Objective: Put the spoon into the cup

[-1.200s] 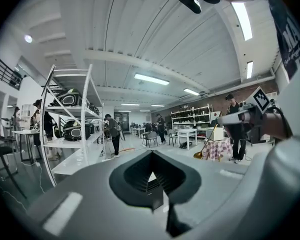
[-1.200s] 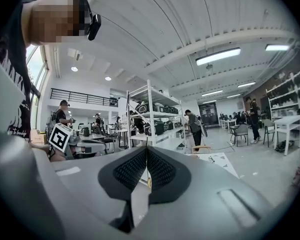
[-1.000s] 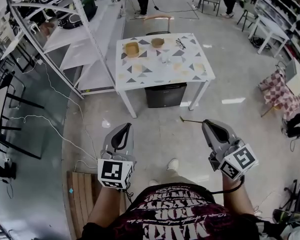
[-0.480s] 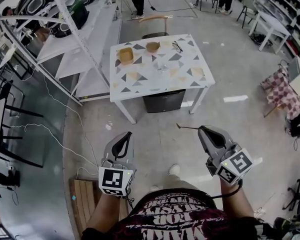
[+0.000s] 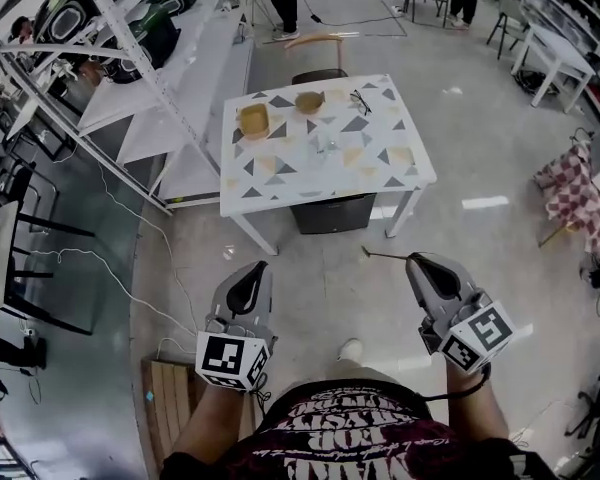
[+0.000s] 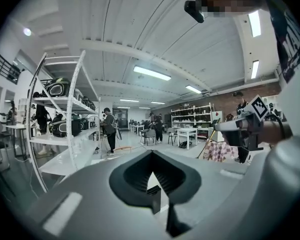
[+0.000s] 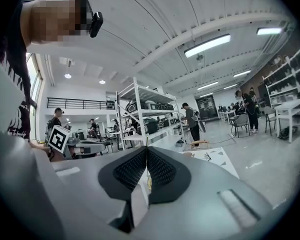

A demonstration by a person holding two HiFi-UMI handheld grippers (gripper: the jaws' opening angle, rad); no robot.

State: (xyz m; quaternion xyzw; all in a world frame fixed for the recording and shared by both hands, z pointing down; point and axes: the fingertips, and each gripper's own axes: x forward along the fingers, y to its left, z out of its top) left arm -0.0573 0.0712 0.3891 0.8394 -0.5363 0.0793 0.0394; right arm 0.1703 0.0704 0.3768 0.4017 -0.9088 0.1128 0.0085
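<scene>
A thin gold spoon [image 5: 384, 255] sticks out to the left from the tip of my right gripper [image 5: 413, 260], which is shut on it. The left gripper [image 5: 252, 268] is shut with nothing in it. Both are held at waist height over the floor, well short of the patterned white table [image 5: 280, 173]. A small clear cup [image 5: 324, 147] stands near the table's middle. In the right gripper view the jaws [image 7: 146, 149] are pressed together. In the left gripper view the jaws [image 6: 151, 151] meet too, and the right gripper [image 6: 242, 129] shows at the right.
Two tan bowls [image 5: 254, 120] [image 5: 309, 101] and a pair of glasses [image 5: 360, 96] lie on the table's far half. A dark box [image 5: 330, 211] sits under it, and a chair [image 5: 315, 40] stands behind. White shelving [image 5: 130, 78] runs along the left. A wooden pallet [image 5: 170, 403] lies by my left foot.
The table has drifted a little lower in the head view and looks slightly nearer. Both grippers keep their pose, and the spoon stays in the right one.
</scene>
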